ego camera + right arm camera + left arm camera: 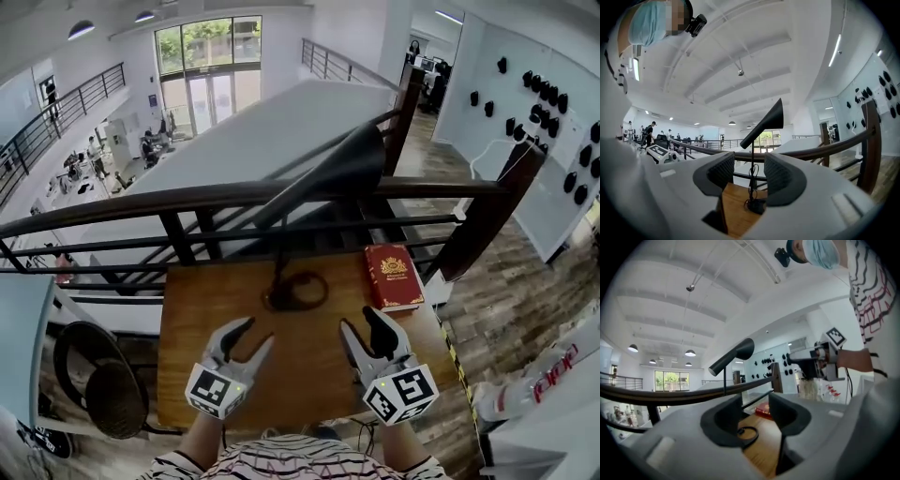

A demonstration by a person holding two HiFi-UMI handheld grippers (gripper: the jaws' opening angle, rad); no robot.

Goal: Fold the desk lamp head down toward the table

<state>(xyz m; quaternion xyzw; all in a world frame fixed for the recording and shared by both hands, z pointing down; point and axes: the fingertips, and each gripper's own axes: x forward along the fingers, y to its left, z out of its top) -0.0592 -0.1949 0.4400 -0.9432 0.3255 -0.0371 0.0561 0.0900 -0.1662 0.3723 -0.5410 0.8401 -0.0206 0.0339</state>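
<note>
A black desk lamp stands at the back of the wooden table (309, 370). Its cone head (345, 165) is raised above a thin stem, with a base and a looped cord (296, 292) below. My left gripper (258, 332) and right gripper (359, 321) hover over the table's near half, short of the lamp, both open and empty. In the left gripper view the lamp head (737, 352) is up and ahead, beyond the open left gripper (754, 416). In the right gripper view the head (767, 123) and base (757, 205) show straight ahead between the jaws of the open right gripper (749, 171).
A red book (392, 275) lies at the table's back right corner. A dark wooden railing (234, 197) runs right behind the table. A round black seat (97, 377) stands on the floor to the left. A white shelf with bottles (539, 384) is on the right.
</note>
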